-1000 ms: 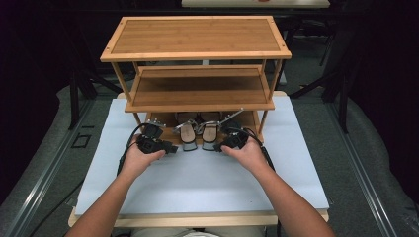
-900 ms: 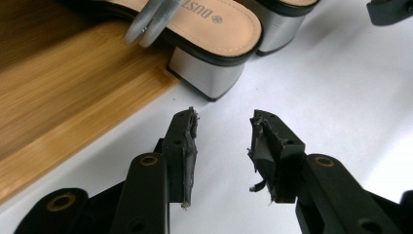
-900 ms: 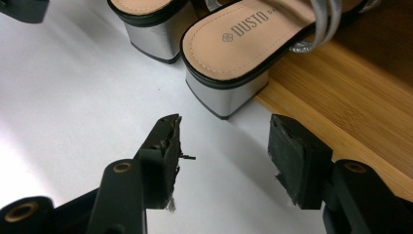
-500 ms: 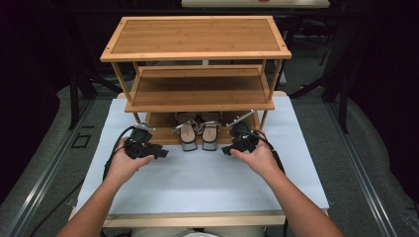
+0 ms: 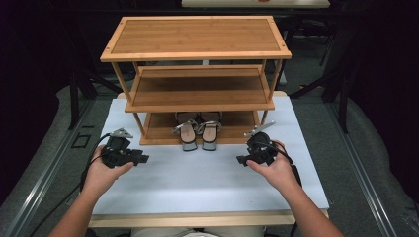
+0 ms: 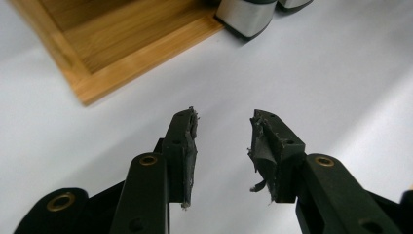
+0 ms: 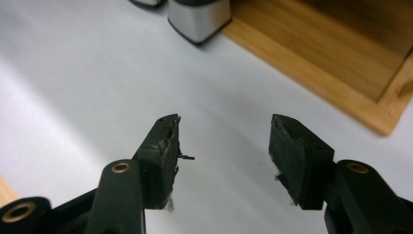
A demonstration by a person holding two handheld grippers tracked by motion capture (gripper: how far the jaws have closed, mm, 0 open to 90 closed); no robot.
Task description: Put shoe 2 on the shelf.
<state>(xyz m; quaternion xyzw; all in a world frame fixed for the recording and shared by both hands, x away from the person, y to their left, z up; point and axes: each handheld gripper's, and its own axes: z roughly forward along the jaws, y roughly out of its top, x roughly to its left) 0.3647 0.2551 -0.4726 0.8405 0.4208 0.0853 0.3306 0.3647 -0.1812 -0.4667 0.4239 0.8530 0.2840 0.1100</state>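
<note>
A pair of silver sandals (image 5: 197, 131) rests side by side on the bottom shelf of a wooden three-tier rack (image 5: 197, 74), toes overhanging the front edge. The left sandal's silver toe (image 6: 246, 17) and the right sandal's toe (image 7: 197, 19) appear at the top of the gripper views. My left gripper (image 5: 141, 159) hovers over the white tabletop, left of the rack's front, jaws open and empty (image 6: 221, 134). My right gripper (image 5: 242, 159) sits at the right of the sandals, also open and empty (image 7: 221, 141).
The rack stands at the back of the white table (image 5: 207, 182). The rack's bottom board (image 6: 112, 58) (image 7: 316, 63) lies just ahead of each gripper. A dark floor and black stand legs (image 5: 341, 94) surround the table.
Both hands have drawn back from the sandals and spread apart, the left one leftward and the right one rightward. The sandals stay on the bottom shelf.
</note>
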